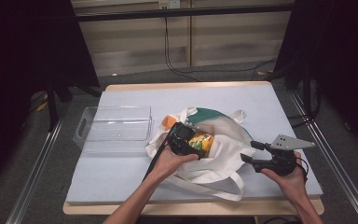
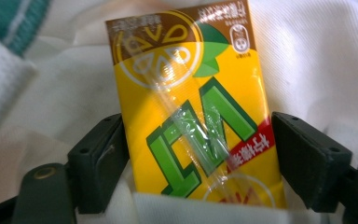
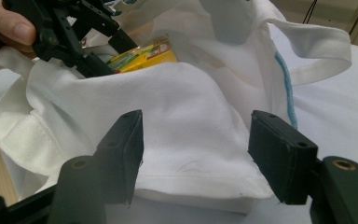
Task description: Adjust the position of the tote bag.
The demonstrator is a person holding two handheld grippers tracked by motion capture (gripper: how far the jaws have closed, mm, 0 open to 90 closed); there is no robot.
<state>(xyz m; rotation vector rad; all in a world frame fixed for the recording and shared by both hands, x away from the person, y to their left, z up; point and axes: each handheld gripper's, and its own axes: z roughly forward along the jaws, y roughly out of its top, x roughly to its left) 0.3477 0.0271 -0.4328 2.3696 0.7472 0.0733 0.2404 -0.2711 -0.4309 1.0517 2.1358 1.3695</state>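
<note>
Yellow juice box point(image 2: 193, 112) sits in the mouth of the white bag point(image 3: 186, 121), long axis running straight out from the left gripper point(image 2: 200, 154), jaws apart w/ box between, not squeezing; right gripper point(image 3: 196, 144) is open by bag's edge, farther off.

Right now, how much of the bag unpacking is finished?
Looks barely begun. The clear bin beside the white tote bag holds nothing I can see. In hand: the left gripper has its jaws either side of the yellow juice carton in the bag's mouth, a gap showing at one pad. The right gripper waits open at the bag's edge. Left: probably lifting the carton out; an orange item remains.
</note>
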